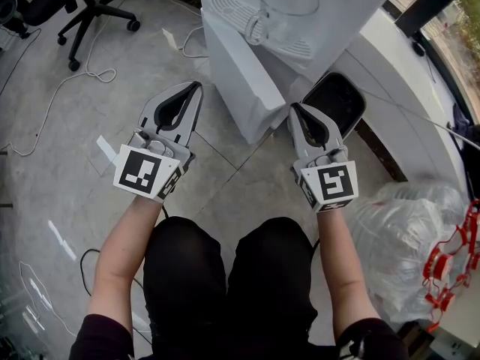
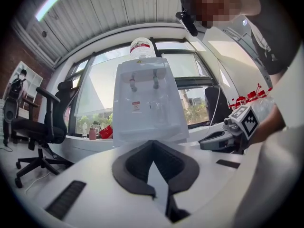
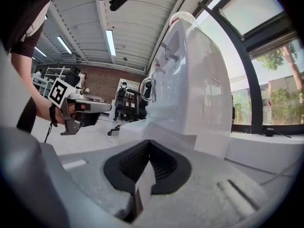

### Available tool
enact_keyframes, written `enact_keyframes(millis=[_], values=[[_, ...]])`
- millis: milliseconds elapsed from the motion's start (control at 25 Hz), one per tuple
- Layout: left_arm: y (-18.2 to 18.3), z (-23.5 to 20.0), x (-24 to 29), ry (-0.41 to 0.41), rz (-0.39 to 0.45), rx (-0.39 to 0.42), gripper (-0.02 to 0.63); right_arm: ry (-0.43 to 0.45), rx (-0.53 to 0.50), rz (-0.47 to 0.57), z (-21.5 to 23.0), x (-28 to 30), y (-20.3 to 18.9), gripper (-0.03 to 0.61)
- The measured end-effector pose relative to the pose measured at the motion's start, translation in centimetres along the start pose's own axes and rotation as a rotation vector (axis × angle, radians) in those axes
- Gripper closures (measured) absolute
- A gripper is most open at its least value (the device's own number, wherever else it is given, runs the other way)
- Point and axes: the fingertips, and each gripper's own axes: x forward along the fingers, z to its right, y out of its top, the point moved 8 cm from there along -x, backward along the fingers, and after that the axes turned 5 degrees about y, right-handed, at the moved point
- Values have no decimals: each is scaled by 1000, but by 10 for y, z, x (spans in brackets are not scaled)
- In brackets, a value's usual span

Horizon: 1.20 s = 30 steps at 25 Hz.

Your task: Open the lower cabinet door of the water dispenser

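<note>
White plastic forms the water dispenser (image 1: pixel 251 88), which in the head view stands just ahead of both claws, its lower corner between their tips. The left claw (image 1: pixel 196 87) is pinched together on nothing and aims at the face below the drip tray (image 1: pixel 225 10). The lower cabinet door (image 1: pixel 229 73) is judged to be on that face, though no handle or seam can be made out. The right claw (image 1: pixel 295 109), likewise closed and empty, sits just beside the cabinet's side wall, probably held off the front so the door has room to swing. A glass mug (image 1: pixel 281 6) stands on the tray, beyond both claws.

The left gripper view looks straight at the dispenser's front. The taps (image 2: pixel 143 82) and a bottle (image 2: pixel 141 46) rise beyond the met pads, while the claw's own body hides the lower door. The right claw shows off to its right and an office chair (image 2: pixel 45 127) to its left.

The right gripper view catches the dispenser side-on, close ahead and right of its shut pads. The mug is ahead to the left and the left claw further left. The door face does not show from here, so the left claw looks better placed to start the opening.
</note>
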Motion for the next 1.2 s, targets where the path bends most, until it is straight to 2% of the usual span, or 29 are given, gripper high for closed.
enact_keyframes(millis=[280,480,960,1200], values=[[-9,0,0,-1,-7,33,607,-23,1,8,0,15,4,574],[-15,0,-1,0,-3,11,607,1,-2,9,-8,18,7,574],[-19,-17,-16,35,9,-17,607,149,-33,37,-48,40,16,574],[-18,-27,-27,60,12,-17,607,243,-82,110,-74,58,28,574]])
